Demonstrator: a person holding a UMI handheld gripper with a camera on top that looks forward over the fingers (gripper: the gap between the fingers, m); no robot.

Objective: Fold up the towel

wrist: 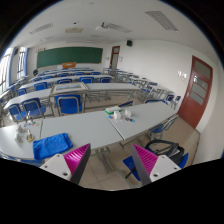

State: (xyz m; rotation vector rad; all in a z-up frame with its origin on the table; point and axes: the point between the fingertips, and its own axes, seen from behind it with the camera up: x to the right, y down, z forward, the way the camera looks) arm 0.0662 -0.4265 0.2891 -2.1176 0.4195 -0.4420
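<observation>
My tool point(112, 162) is released: its two fingers stand wide apart, each showing one magenta pad point(76, 158), and nothing lies between them but bare floor point(105, 172). The one towel point(50, 147), blue and rumpled, lies on the near corner of the grey worktop point(85, 130) just beyond my left finger, touching neither finger. Farther along the same worktop stands a small cluster of items point(120, 114) that I cannot make out. A second worktop point(152, 117) meets the first at an angle, beyond my right finger. Near that finger sit one blue chair point(166, 150) and a dark bag point(160, 147). Beyond lie rows of desks with blue chairs point(68, 103), too many and too small for me to count. On the far wall hangs one green chalkboard point(69, 57), and one red door point(198, 88) stands in the right wall.
</observation>
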